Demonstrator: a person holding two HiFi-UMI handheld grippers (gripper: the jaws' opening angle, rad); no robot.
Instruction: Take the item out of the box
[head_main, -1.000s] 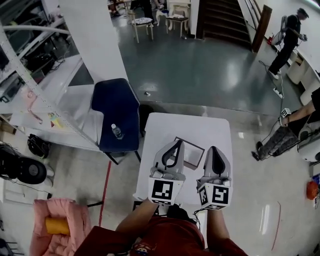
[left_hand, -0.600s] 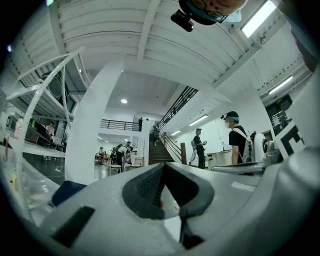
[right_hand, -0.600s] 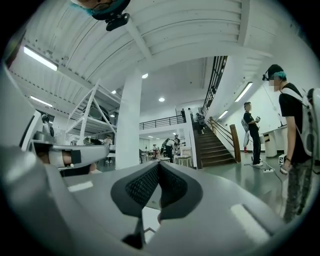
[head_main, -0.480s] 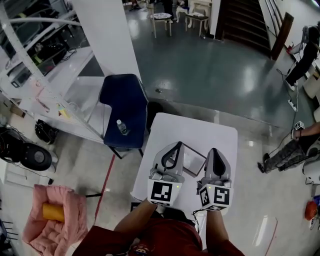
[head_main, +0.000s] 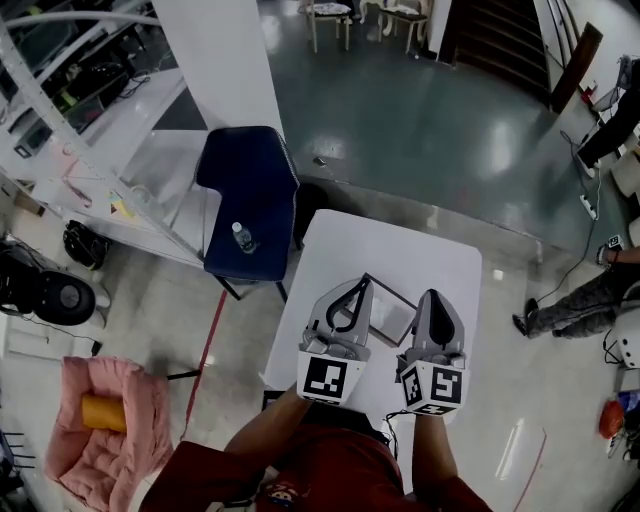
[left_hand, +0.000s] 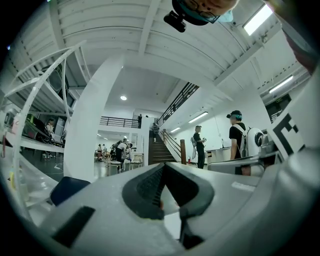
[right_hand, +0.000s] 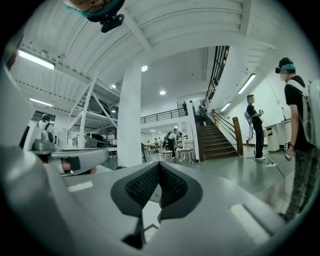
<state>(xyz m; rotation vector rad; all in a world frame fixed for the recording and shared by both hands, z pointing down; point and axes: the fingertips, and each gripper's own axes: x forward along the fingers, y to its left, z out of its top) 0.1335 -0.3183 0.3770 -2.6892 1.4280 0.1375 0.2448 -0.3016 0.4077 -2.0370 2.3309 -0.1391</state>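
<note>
White table (head_main: 400, 250): bare top beyond the box, far and right edges give onto open floor. Left edge sits near a blue chair (head_main: 245, 185) carrying a bottle (head_main: 240, 237). Box (head_main: 393, 316) lies flat mid-table, between the two gripper tips; contents not discernible. Left gripper (head_main: 357, 285): jaws closed tip to tip, nothing between. Right gripper (head_main: 436, 296): likewise clenched, empty.

one box (head_main: 390, 312), one table (head_main: 400, 250), one chair (head_main: 245, 180), one bottle (head_main: 241, 237).
</note>
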